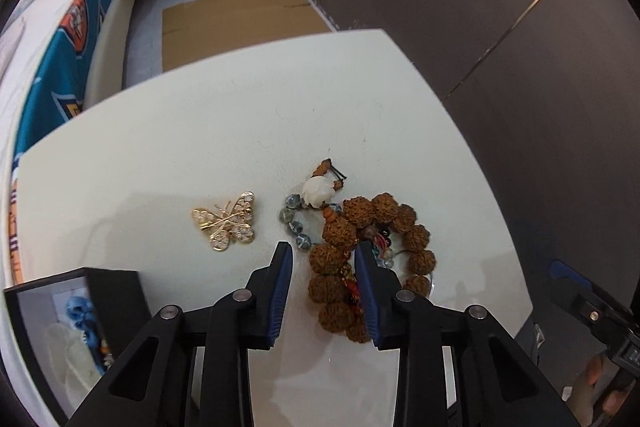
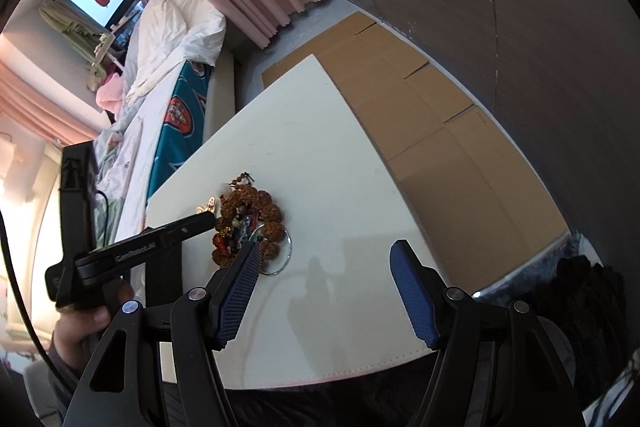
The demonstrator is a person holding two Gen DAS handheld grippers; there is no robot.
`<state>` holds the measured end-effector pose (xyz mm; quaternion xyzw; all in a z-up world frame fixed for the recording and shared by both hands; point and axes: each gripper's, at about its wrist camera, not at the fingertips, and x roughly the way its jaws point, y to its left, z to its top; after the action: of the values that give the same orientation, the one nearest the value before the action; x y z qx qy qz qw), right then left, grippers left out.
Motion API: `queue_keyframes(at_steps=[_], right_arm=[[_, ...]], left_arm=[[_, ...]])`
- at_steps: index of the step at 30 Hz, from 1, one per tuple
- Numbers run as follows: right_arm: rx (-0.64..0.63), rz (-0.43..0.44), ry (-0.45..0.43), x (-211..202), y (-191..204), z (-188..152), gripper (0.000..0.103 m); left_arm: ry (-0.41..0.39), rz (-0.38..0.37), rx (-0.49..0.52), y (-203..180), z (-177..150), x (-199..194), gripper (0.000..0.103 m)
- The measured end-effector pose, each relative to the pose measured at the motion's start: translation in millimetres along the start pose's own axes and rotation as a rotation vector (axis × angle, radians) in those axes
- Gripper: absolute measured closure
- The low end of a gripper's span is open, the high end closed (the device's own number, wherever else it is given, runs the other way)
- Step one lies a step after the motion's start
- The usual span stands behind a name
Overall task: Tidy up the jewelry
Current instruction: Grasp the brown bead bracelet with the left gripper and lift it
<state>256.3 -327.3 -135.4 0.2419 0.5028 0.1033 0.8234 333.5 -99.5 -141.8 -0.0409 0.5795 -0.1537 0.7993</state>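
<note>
**A:** Where is the jewelry?

**B:** Most of it lies in a heap on the white bench (image 1: 200, 127). The biggest piece is a bracelet of knobbly brown seed beads (image 1: 332, 267), coiled around some small red and dark beads. Touching its far side is a string of grey-blue glass beads (image 1: 294, 223) with a carved white bead (image 1: 318, 189). A gold openwork butterfly brooch (image 1: 226, 223) sits apart, to the left of the heap.

**A:** And the left tongs (image 1: 323, 247)?

**B:** They point steeply down over the heap, straddling the near-left stretch of the brown bracelet. The right pad lies against the beads. A strip of bare bench shows between the left pad and the beads, so the grip is partly narrowed but not clamped.

**A:** The right tongs (image 2: 325, 245)?

**B:** They are spread wide over bare bench with nothing between them. The left finger's tip overlaps the near edge of the heap, by a clear ring (image 2: 286, 251).

**A:** Anything else?

**B:** An open black box with a pale lining (image 1: 60, 307) stands at the bench's near-left corner, with a blue beaded piece (image 1: 80, 311) inside.
</note>
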Motion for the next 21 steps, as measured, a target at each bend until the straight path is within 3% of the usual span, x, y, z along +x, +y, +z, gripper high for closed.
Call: queue_keyframes(at_steps=[7,8,10,21], right_arm=[[-0.007,-0.010,0.011,2.4,3.0,0.4,0.035],[-0.009,-0.009,0.012,2.8,4.3,0.5,0.035],[-0.016,-0.005,0.014,3.3,7.4,0.8,0.035],[-0.050,0.050,0.014,7.3,31.4,7.2,0.035]], left_arm=[[0.014,-0.031,-0.020,3.2,2.5,12.8,0.070],[0.008,-0.038,-0.020,3.6,1.8,12.3,0.078],[0.011,-0.038,-0.020,4.2,-0.7,10.2,0.083],[-0.128,-0.113,0.045,-11.1,-2.2,-68.1,0.084]])
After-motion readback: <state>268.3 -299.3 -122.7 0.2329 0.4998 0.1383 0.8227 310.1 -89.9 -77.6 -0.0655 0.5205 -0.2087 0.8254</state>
